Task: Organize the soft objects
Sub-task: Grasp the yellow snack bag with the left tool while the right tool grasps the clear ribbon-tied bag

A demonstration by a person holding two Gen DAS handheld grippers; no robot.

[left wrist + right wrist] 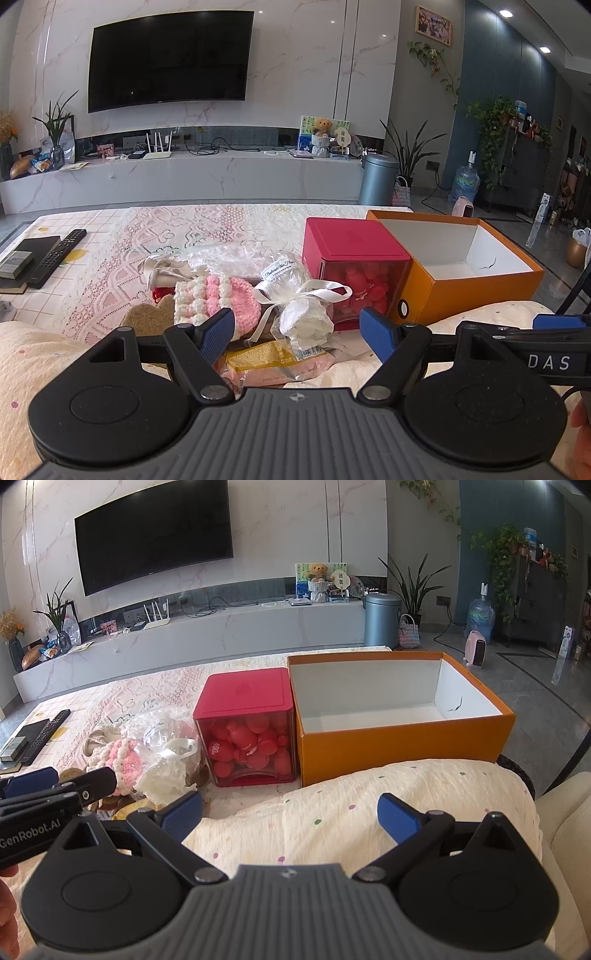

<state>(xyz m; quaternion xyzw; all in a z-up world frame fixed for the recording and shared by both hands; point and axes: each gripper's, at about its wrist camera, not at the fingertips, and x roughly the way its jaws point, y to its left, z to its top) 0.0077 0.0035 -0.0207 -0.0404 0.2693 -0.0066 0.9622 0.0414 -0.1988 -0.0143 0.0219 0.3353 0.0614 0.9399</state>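
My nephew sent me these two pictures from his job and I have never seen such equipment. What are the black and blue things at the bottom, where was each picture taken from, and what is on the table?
No robot here: a person holds a two-finger gripper in each hand, each carrying a wide-angle camera. One picture looks along the left gripper, the other along the right gripper. The blue pads are fingertips. Both grippers are open and hold nothing. On the lace-covered table lies a pile of soft things: a pink and white crochet piece, a bagged white flower and a yellow packet. Beside them stand a red box of red toys and an orange box, open and empty.
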